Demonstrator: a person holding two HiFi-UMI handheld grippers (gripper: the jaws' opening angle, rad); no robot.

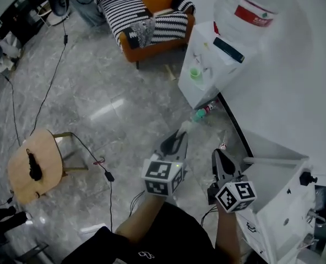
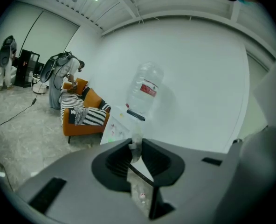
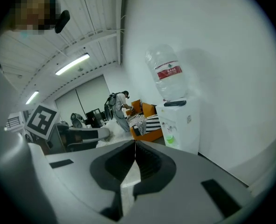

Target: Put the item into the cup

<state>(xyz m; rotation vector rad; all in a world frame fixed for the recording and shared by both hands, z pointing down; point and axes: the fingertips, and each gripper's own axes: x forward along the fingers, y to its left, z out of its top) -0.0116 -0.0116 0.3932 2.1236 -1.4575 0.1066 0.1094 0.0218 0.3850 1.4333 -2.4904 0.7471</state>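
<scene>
Grey marble floor [image 1: 97, 92] fills the head view. Left tool [image 1: 179, 135] is clamped on a small pale item [image 2: 135, 148], too translucent and blurred to identify. Right tool [image 3: 135, 146] has its jaws pressed together with nothing between them. Beyond both stands a white water dispenser [image 1: 207, 65], its big bottle [image 1: 251, 7] cut off at the frame's top. A green thing [image 1: 195, 73] under the taps may be the cup.

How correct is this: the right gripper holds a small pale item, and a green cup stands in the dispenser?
Wrong gripper: the left gripper holds the small pale item, as the left gripper view shows. The right gripper is shut, empty. A green cup does stand in the dispenser.
</scene>
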